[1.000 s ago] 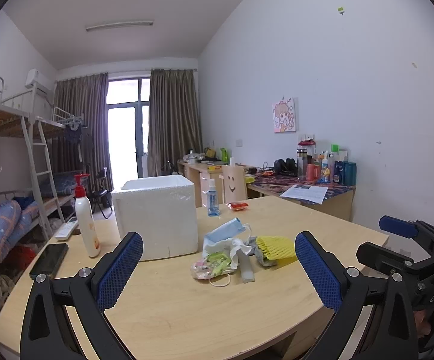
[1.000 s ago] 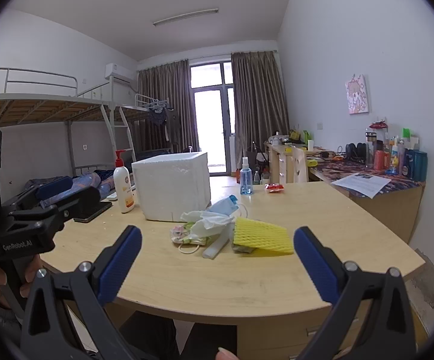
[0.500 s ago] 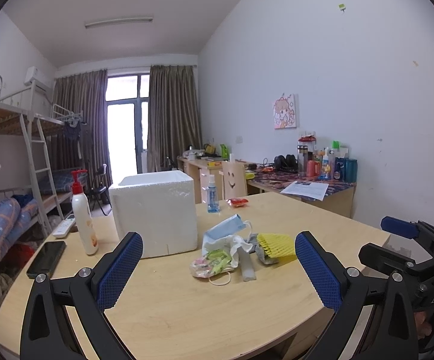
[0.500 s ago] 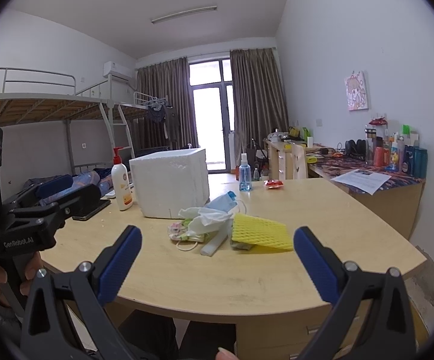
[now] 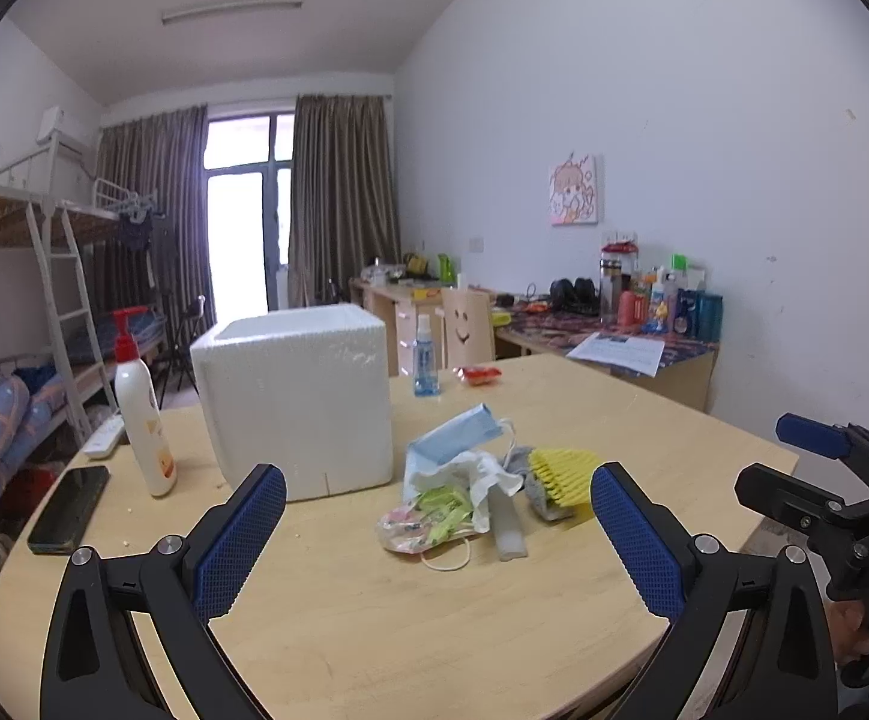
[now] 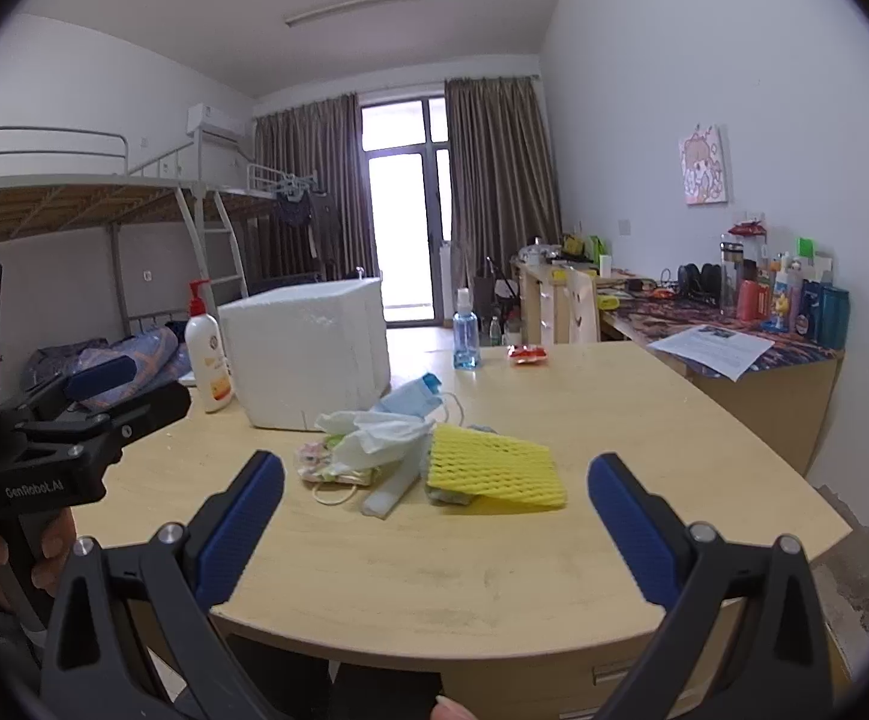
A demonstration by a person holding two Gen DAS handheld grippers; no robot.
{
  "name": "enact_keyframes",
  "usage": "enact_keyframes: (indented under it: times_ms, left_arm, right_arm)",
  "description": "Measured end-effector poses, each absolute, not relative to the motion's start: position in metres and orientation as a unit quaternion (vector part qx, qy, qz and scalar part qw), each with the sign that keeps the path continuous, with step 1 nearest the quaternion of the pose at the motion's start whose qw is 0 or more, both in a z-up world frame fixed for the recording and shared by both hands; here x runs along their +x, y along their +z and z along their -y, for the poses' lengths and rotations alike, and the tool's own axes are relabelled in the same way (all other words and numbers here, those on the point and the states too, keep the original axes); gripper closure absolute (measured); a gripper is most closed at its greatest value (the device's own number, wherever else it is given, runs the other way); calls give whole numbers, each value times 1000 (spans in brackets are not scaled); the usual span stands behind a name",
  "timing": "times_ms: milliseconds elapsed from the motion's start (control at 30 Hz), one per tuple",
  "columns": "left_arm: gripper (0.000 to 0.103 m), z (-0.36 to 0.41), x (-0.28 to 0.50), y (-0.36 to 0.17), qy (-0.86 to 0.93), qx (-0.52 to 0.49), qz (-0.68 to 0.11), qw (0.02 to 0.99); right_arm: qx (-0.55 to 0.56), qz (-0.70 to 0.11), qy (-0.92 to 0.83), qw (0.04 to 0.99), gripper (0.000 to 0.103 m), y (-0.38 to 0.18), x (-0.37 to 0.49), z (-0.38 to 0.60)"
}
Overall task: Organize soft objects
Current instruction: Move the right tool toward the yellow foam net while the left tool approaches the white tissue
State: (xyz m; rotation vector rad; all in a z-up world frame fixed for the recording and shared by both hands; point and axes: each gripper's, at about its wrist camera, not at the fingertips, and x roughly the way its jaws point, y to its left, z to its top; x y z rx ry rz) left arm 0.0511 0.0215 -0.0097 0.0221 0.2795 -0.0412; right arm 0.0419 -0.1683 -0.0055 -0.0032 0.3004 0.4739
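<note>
The pile of soft objects (image 5: 470, 498) is seen lying on the counter (image 5: 374, 618), at about 12 o'clock from both grippers and just beside the white foam box (image 5: 299, 402). It is made up of a blue face mask (image 5: 455, 435), crumpled white tissue (image 6: 377, 435), a yellow foam net (image 6: 494, 468) and a patterned mask (image 5: 428, 519), all touching or overlapping. The left gripper (image 5: 437, 546) and the right gripper (image 6: 434, 525) are held apart from the pile, with the fingers of each spread wide and nothing held.

A risk is judged in the tangle: if one item is pinched, an ear loop or tissue could be dragged along with it, and the pile scattered. The light foam net could be crushed or slipped from a shallow grip. The lotion pump bottle (image 5: 140, 414), at 10 o'clock, could be toppled by a wide sweep.

The counter is pale wood with a rounded edge. A bunk bed (image 5: 20, 276), curtains (image 6: 500, 186) and a cluttered desk (image 6: 752, 330) are seen beyond it.
</note>
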Motion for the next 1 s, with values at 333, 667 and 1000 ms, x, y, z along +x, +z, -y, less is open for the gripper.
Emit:
enact_keyframes:
  times_ms: [333,667,1000]
  left_arm:
    - [1,-25,84,-24,-31,7,-183,983]
    - [1,-20,121,-28,-53,22,-220,974]
    - [1,-1,159,-32,-92,53,-252,962]
  right_arm:
    - [-5,-189,231,954,1,-23,71,163]
    - [4,-225,228,947,1,-33,101,162]
    - [10,-247,226,942,0,-37,124,160]
